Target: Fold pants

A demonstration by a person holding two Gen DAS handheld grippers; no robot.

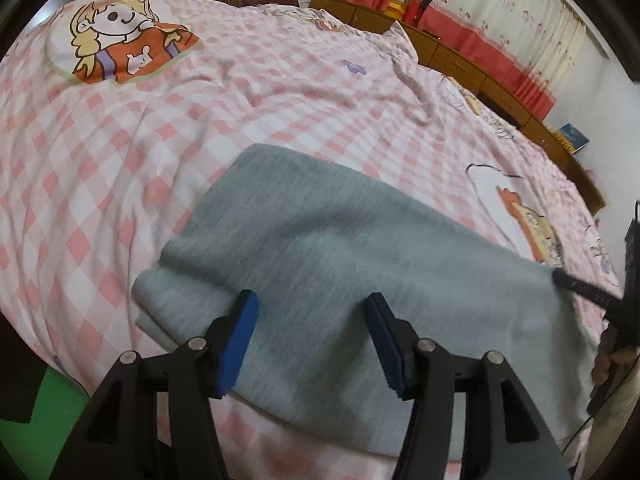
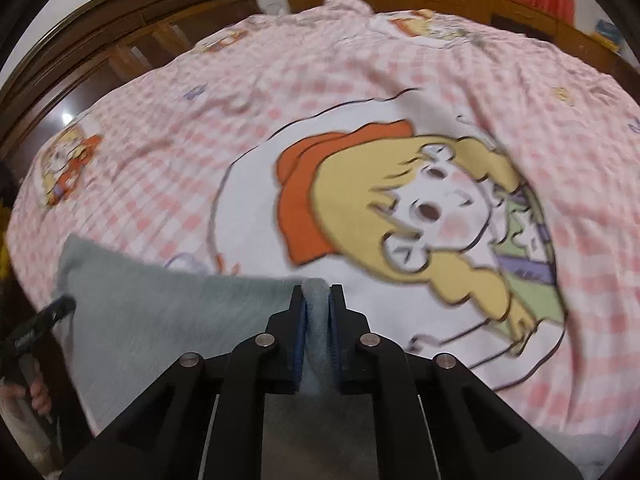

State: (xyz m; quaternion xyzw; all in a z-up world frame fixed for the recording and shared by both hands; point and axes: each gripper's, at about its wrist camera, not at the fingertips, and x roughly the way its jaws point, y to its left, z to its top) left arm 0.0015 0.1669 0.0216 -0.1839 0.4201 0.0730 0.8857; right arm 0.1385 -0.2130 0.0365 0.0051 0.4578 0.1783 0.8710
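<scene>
Two claws on the job — right claw (image 2: 317, 336) is pinching a corner of the grey pants (image 1: 320, 256) lying on the bed (image 1: 120, 140), probably to carry a fold, while the left claw (image 1: 312, 344) hovers wide open.

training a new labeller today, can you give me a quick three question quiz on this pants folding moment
1. True or false: the left hand-held gripper is clamped on the grey pants.
2. What does the right hand-held gripper hold? A) an edge of the grey pants B) a pillow C) nothing
3. Fill in: the pants lie on a pink and white checked ____ with cartoon prints.

Key:
1. False. Its jaws stand apart above the cloth.
2. A. A bunched fold of grey cloth sits between its shut jaws.
3. Bed cover.
</scene>
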